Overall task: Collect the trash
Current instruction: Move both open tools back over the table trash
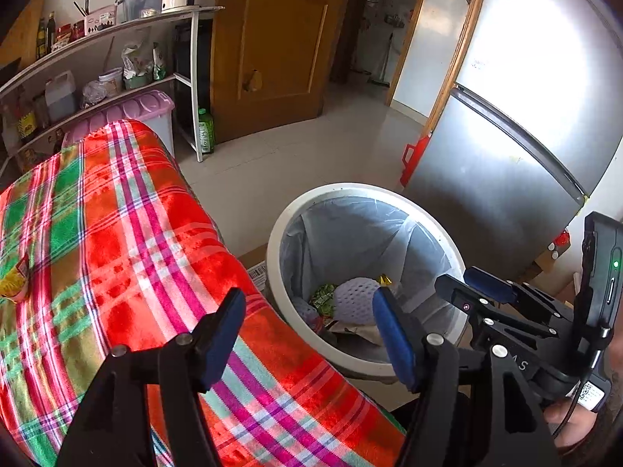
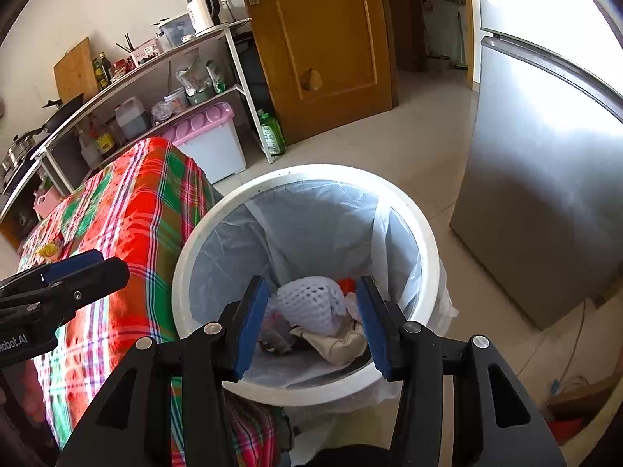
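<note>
Bin (image 2: 311, 179): foam net (image 2: 311, 303) and wrappers lodged inside. 1 yellow packet (image 1: 13, 280) left on table (image 1: 128, 241); judged light, crinkly, best pinched at an edge. Both jaws held open, empty.

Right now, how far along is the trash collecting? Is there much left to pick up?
Some is done: a white foam net, wrappers and crumpled paper lie in the lined bin. Nothing is in hand: the right gripper above the bin and the left gripper over the plaid cloth are both open and empty. Left: at least a yellow packet lying on the cloth.
</note>
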Available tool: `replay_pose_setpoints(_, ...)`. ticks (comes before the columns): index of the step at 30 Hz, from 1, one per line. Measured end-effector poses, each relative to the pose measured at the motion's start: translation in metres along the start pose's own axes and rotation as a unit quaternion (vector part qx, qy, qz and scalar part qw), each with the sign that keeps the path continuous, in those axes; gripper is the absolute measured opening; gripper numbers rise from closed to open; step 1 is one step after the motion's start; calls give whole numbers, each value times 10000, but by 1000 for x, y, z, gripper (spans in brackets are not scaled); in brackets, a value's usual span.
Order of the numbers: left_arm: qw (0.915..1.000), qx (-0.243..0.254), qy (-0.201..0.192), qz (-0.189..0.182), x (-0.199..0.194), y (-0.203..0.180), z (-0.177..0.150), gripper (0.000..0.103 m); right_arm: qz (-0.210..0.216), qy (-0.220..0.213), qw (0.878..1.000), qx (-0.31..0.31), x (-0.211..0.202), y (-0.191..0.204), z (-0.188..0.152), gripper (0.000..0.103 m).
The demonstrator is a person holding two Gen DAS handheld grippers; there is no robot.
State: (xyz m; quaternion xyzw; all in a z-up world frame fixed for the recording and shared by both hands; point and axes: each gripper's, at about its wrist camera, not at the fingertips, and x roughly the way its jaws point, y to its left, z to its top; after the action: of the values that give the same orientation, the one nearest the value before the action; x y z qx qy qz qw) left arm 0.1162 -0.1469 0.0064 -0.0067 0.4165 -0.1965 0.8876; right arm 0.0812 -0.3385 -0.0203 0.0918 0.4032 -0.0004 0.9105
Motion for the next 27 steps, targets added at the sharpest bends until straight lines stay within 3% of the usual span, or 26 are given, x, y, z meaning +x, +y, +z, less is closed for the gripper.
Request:
replay_pose_setpoints(17,9957,-587,-466,543,-59,76,-23,72,512,-359,9972,-398,-23,68,7,49)
replay_pose_setpoints(27,9839,-1215,-684,1122,-95,147,-46,74,941,-362,9918,-789,-16,128,8,49)
